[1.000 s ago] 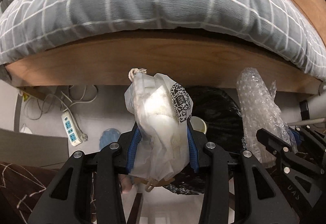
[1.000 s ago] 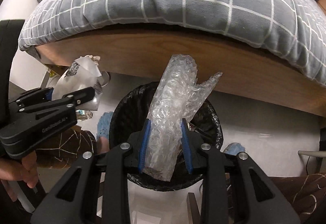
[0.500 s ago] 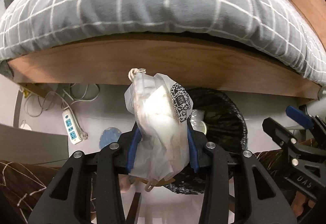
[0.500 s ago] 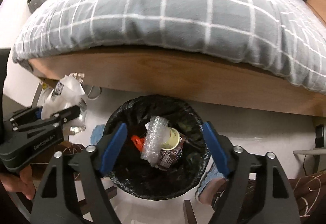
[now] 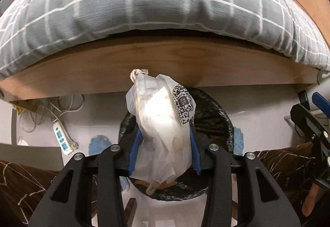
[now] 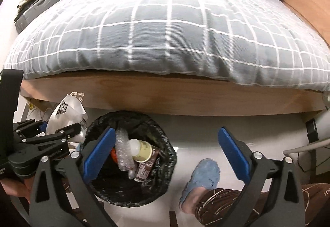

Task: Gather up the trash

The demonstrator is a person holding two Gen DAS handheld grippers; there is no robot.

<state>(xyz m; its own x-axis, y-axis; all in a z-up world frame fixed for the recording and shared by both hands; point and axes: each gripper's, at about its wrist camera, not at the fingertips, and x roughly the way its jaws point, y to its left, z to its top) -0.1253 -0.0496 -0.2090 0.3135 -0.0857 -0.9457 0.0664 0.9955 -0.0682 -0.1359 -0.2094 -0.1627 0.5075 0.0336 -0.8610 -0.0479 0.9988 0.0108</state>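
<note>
My left gripper (image 5: 163, 138) is shut on a crumpled white plastic bag (image 5: 163, 124) with a QR-code label, held right above a black-lined trash bin (image 5: 214, 117). My right gripper (image 6: 165, 150) is open and empty, to the right of and above the bin (image 6: 163, 136). In the right wrist view the bin holds a roll of bubble wrap (image 6: 122, 152), a paper cup (image 6: 142, 148) and a brown wrapper (image 6: 145, 169). The left gripper with the bag (image 6: 68, 111) shows at that view's left edge.
A wooden bed frame (image 6: 165, 95) with a grey checked duvet (image 6: 165, 27) stands just behind the bin. A white power strip (image 5: 61, 138) and cables lie on the floor at left. The person's feet in blue slippers (image 6: 202, 175) and brown trousers flank the bin.
My right gripper opened and dropped the bubble wrap into the bin, then drew back to the right. My left gripper carried the bag rightward, over the bin.
</note>
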